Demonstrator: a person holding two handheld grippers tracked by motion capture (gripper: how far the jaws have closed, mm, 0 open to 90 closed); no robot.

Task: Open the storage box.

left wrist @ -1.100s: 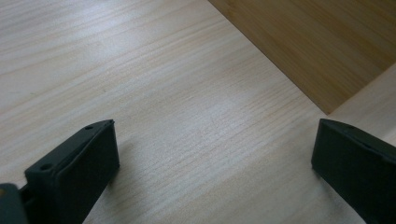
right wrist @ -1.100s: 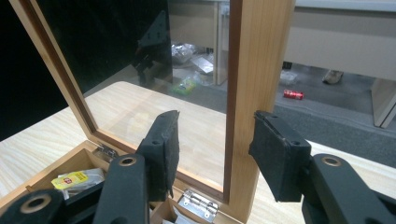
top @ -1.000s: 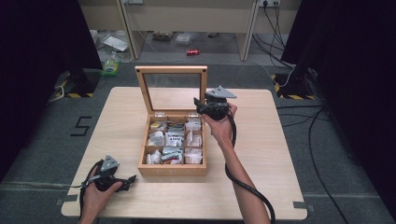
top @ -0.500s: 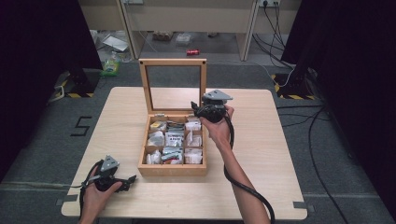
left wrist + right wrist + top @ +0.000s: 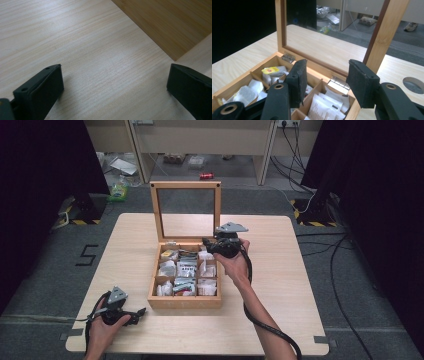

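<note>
Pale wooden table (image 5: 280,270) with fine straight grain, matt and smooth. Honey-toned bamboo-like wooden box (image 5: 184,302), satin finish, divided by thin wooden partitions. Upright wooden-framed lid (image 5: 186,185) with a clear glossy pane, probably glass or acrylic. Small brushed-metal hinges (image 5: 339,83), dull silver sheen. White paper sachets (image 5: 322,105) in the compartments, matt, slightly crumpled; one with a yellow paper label (image 5: 270,70). Black matt plastic right gripper (image 5: 325,82), pads faced with rough, grainy rubber-like lining. Black left gripper (image 5: 115,87), smooth matt plastic with small screw holes.
</note>
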